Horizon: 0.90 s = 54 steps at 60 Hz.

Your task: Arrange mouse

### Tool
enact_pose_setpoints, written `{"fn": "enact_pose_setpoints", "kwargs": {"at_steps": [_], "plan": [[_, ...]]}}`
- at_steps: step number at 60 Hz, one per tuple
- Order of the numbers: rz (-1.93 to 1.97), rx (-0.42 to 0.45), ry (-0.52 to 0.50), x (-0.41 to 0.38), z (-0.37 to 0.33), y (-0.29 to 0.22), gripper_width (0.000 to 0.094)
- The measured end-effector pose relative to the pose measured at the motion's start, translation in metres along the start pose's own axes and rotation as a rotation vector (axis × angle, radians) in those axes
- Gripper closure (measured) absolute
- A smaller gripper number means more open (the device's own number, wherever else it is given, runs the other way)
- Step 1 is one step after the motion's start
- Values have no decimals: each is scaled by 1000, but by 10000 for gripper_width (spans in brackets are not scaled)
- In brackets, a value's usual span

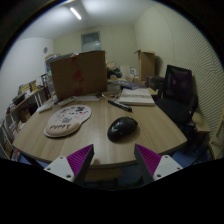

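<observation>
A black computer mouse [122, 127] lies on the light wooden table [150, 120], a short way beyond my fingers and a little right of the middle. A round, light mouse pad with a printed pattern [67, 120] lies to its left on the table. My gripper [113, 160] is open and empty, its two magenta pads wide apart, held above the table's near edge.
A large cardboard box [79, 72] stands at the far side of the table. A black remote-like object [119, 104] and papers [139, 97] lie behind the mouse. A dark office chair [178, 92] stands to the right. Shelves with clutter are at the left.
</observation>
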<state>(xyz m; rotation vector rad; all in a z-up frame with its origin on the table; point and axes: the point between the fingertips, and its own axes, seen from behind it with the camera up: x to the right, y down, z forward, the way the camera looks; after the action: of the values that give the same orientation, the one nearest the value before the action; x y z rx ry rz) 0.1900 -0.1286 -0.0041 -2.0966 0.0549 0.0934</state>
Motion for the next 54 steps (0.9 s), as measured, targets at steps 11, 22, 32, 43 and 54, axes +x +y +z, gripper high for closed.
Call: {"fn": "enact_pose_setpoints", "kwargs": {"at_steps": [11, 22, 32, 43, 54], "plan": [[-22, -3, 47, 8, 42, -17, 93], [-33, -16, 75, 10, 79, -36, 87], [-17, -4, 105, 12, 107, -54, 115], [6, 28, 170, 21, 111, -57, 430], [-28, 84, 216, 19, 89, -74, 549]]}}
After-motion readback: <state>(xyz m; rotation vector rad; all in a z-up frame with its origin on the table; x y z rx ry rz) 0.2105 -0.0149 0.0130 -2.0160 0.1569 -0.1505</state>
